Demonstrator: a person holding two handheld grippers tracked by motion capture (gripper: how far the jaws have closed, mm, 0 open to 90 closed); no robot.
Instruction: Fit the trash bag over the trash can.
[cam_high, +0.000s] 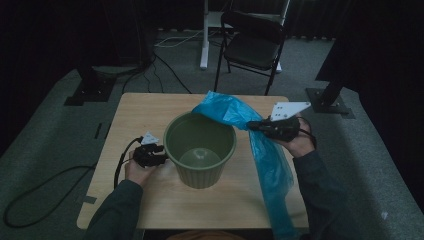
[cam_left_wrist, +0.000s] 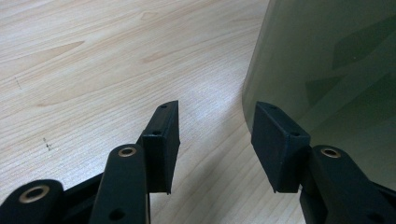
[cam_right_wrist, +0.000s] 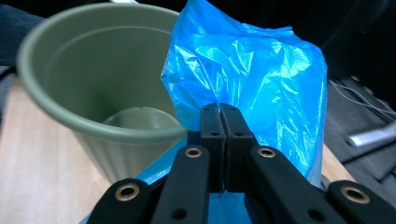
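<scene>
dim grey carpet and a black folding chair (cam_high: 252, 42) sit behind my pale wooden table (cam_high: 145, 112). near the table's middle stands a green bucket (cam_high: 200, 150), upright. my right gripper (cam_high: 257, 126) has its fingers (cam_right_wrist: 212, 135) pressed together, clamped on a blue plastic bag (cam_high: 227, 111); the top of the bag rises past the fingertips by the bucket's rim, and the rest hangs down off the table's near edge. my left gripper (cam_left_wrist: 215, 128) rests low by the bucket's left side, fingers (cam_left_wrist: 163, 135) apart, the right one touching or nearly touching the bucket wall, nothing between them.
</scene>
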